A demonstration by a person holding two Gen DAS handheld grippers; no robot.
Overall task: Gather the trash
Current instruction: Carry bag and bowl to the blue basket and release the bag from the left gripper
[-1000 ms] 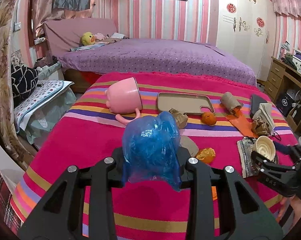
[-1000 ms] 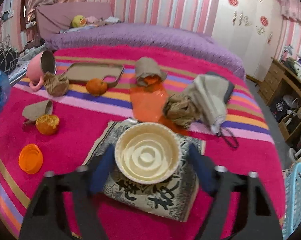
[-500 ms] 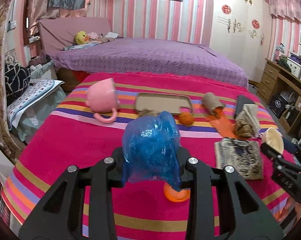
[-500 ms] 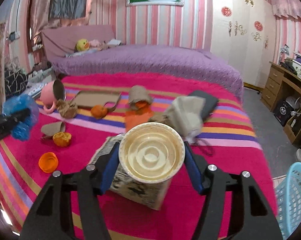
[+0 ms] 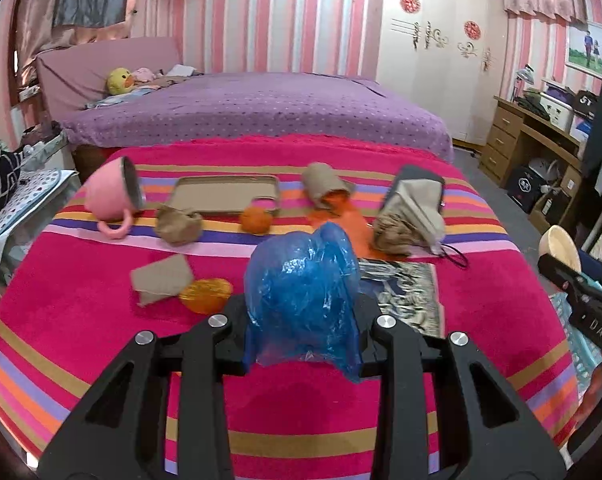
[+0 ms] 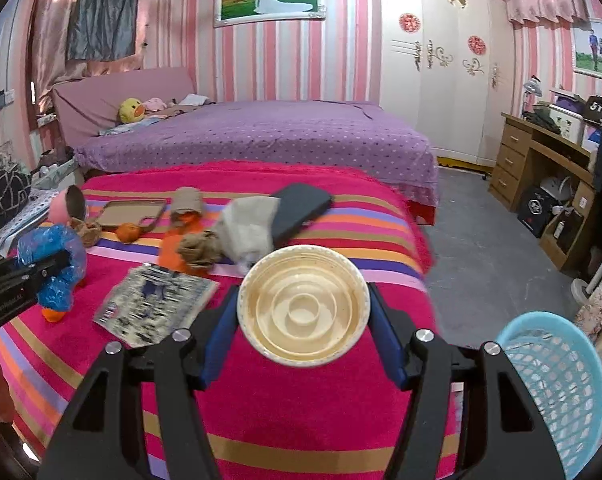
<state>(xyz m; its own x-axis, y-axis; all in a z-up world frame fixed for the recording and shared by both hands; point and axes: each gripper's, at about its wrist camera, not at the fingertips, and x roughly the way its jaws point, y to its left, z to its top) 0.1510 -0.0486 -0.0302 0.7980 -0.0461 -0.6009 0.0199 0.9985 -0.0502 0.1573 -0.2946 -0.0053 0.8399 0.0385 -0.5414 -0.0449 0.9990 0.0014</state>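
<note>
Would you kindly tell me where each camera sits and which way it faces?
Left wrist: behind the left tongs, shut on a blue plastic bag, facing the striped blanket.
Right wrist: behind the right tongs, holding a paper bowl, blue basket lower right.
Shared: blanket, pink mug, each other's tongs.

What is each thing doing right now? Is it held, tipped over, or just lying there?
Blue plastic bag: crumpled, pinched in the left tool.
Cream bowl: held in the right tool, off the bed.
Pink mug: tipped on its side.
Paper cup: lying on its side.
Orange: whole, lying on the blanket.
Blue basket: upright on the floor.
</note>
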